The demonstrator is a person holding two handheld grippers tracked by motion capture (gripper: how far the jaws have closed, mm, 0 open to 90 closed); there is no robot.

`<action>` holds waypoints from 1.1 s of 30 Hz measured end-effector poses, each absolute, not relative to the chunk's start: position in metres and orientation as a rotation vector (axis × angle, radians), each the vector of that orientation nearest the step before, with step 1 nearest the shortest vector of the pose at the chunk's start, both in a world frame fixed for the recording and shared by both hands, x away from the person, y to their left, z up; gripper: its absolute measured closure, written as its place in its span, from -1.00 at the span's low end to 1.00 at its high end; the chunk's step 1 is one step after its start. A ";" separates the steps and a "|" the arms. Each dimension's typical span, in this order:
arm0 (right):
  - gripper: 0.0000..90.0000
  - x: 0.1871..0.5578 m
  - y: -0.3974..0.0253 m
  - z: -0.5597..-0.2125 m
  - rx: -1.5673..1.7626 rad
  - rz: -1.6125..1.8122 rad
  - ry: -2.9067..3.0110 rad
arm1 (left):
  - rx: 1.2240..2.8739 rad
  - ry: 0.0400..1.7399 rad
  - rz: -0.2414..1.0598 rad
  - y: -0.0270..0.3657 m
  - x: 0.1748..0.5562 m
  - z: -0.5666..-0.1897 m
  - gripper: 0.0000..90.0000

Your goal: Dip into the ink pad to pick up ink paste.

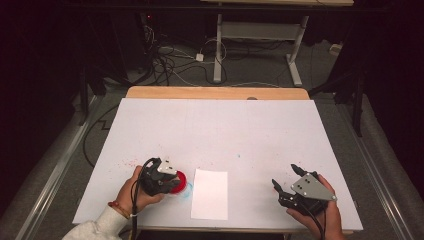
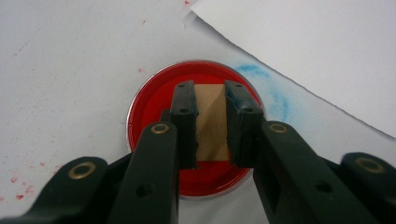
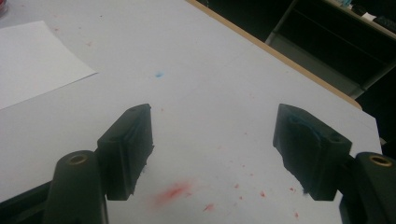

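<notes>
Watching for smears: your table cover (image 1: pixel 215 125) already carries red and blue marks.
Paper (image 1: pixel 210 194): just beside the dish; a drip would spoil it.
Red dish (image 2: pixel 154 107): near front-left edge, probably ink pad.
Wooden block (image 2: pixel 211 122): over the dish, clamped by left gripper (image 2: pixel 210 93); could slip.
Right gripper (image 3: pixel 212 126): jaws spread, empty.

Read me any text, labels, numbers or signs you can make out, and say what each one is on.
None: nothing here carries readable text.
White sheet of paper: blank.
Red ink dish: no label visible.
Wooden block held in the left tool: plain wood, no marking.
Grey plate on the right tool: screw holes, no lettering.
Table cover: red and blue ink smears, no writing.
</notes>
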State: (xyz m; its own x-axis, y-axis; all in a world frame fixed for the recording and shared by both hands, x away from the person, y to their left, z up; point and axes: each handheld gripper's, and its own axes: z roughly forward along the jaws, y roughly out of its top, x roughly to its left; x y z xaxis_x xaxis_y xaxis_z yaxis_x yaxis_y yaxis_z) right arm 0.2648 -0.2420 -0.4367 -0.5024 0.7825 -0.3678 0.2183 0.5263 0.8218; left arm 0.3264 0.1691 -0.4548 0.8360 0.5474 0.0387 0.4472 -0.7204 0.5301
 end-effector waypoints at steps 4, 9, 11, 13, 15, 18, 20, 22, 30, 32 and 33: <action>-0.36 0.265 -0.242 -0.437 0.812 0.935 2.005 | 2.492 0.735 0.255 0.170 0.327 -0.455 0.64; -0.36 0.265 -0.241 -0.437 0.813 0.935 2.009 | 2.482 0.738 0.244 0.171 0.327 -0.456 0.64; -0.36 0.265 -0.241 -0.437 0.812 0.936 2.009 | 2.478 0.736 0.252 0.172 0.327 -0.457 0.64; -0.36 0.265 -0.241 -0.437 0.813 0.938 2.009 | 2.478 0.735 0.263 0.171 0.326 -0.457 0.64; -0.36 0.265 -0.241 -0.437 0.813 0.938 2.013 | 2.478 0.735 0.260 0.171 0.326 -0.457 0.64; -0.36 0.265 -0.241 -0.437 0.804 0.931 2.020 | 2.463 0.744 0.244 0.173 0.327 -0.457 0.64; -0.36 0.265 -0.241 -0.437 0.803 0.929 2.023 | 2.445 0.737 0.232 0.176 0.327 -0.458 0.64; -0.36 0.265 -0.241 -0.437 0.801 0.926 2.025 | 2.430 0.754 0.196 0.180 0.329 -0.456 0.64; -0.36 0.265 -0.241 -0.437 0.793 0.921 2.031 | 2.372 0.751 0.345 0.194 0.323 -0.422 0.64; -0.36 0.265 -0.241 -0.437 0.794 0.923 2.031 | 2.358 0.748 0.371 0.197 0.322 -0.414 0.64; -0.36 0.265 -0.241 -0.437 0.792 0.921 2.033 | 2.347 0.746 0.375 0.199 0.321 -0.410 0.64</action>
